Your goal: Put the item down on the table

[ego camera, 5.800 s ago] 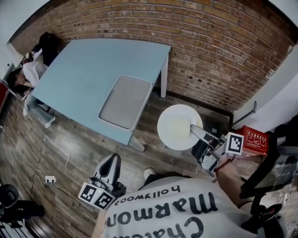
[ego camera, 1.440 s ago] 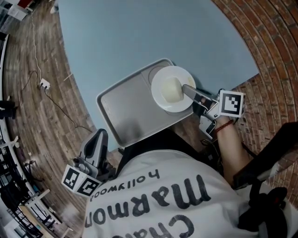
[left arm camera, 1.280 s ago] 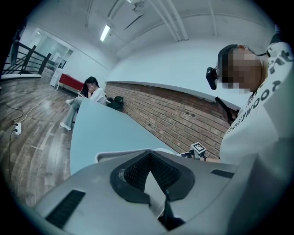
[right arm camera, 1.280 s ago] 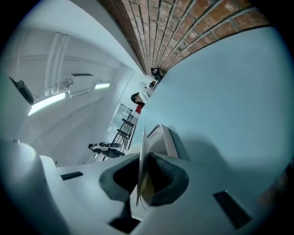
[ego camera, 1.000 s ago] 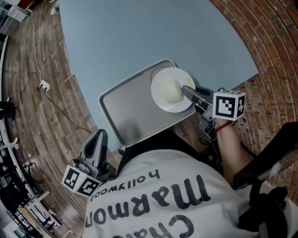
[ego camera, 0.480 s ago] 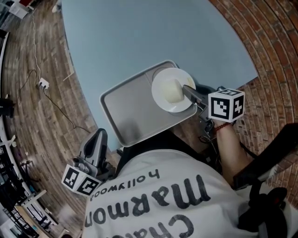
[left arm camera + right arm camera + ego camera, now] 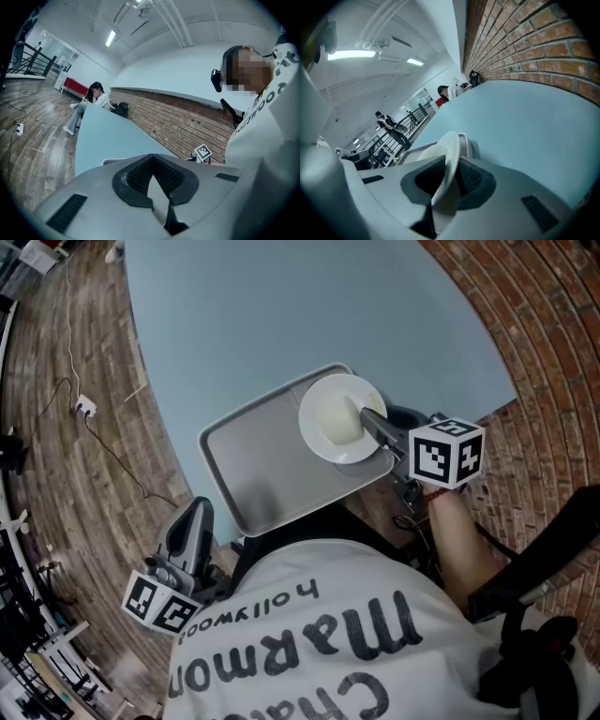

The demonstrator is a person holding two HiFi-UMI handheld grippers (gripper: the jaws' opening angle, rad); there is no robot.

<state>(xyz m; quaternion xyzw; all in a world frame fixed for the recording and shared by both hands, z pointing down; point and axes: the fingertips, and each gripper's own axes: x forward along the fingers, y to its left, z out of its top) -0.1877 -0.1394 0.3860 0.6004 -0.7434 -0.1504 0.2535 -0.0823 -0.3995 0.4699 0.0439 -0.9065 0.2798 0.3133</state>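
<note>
Head view: from above, steeply down on pale blue rectangular table, grey rectangular tray at its near edge.
Left gripper view: low, near left, facing across table to red brick wall.
Right gripper view: close against round white plate, along same table and wall.

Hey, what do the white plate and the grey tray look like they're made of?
The plate: smooth white with a thin rim and soft sheen, so probably glazed ceramic, though melamine would look the same. The tray: matte grey, rounded corners, raised lip; likely moulded plastic, possibly brushed metal.
</note>
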